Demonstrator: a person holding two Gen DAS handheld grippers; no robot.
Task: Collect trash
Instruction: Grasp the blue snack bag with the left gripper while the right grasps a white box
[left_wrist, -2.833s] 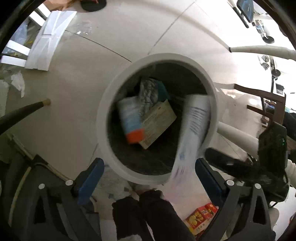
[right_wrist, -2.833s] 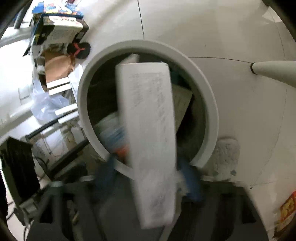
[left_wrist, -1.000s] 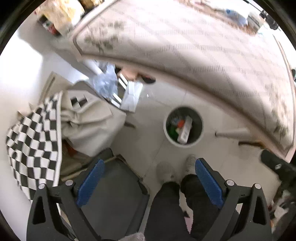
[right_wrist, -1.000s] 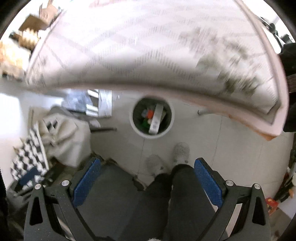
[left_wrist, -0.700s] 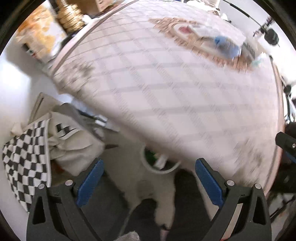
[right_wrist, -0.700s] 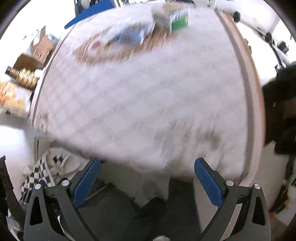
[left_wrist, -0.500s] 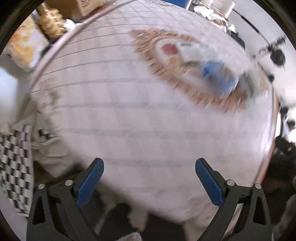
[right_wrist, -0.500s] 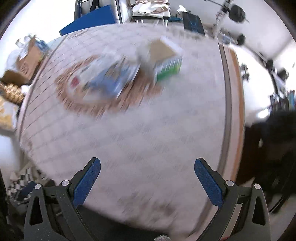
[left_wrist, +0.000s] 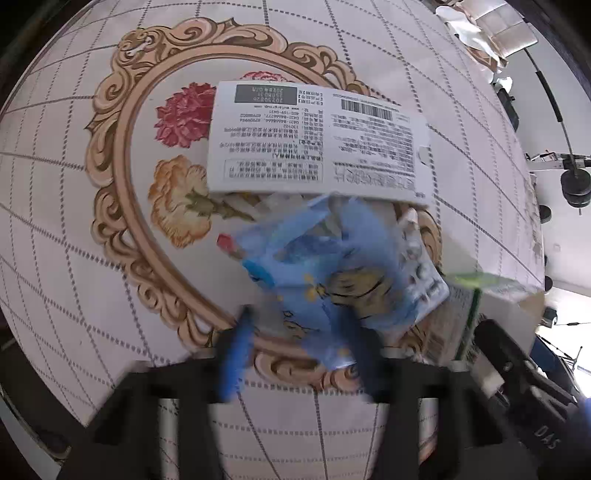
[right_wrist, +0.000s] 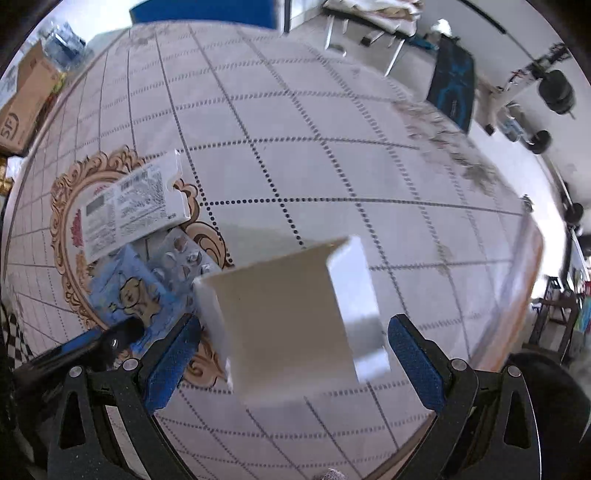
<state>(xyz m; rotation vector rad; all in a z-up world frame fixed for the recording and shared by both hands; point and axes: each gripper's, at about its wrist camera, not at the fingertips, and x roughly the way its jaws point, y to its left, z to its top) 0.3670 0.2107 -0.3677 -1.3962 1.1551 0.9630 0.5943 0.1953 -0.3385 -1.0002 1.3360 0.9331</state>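
Hovering over the bench (right_wrist: 295, 155), whose gridded cloth bears an ornate oval frame, the left gripper (left_wrist: 295, 354) has just been narrowing its jaws, blurred, around the edge of a blue cartoon-printed plastic wrapper (left_wrist: 314, 266); whether they press it cannot be told. The wrapper lies inside the frame, touching a white printed carton (left_wrist: 317, 136) and a blister pack (left_wrist: 421, 273). The right gripper (right_wrist: 291, 354) stands released around a green-and-white box (right_wrist: 288, 317).
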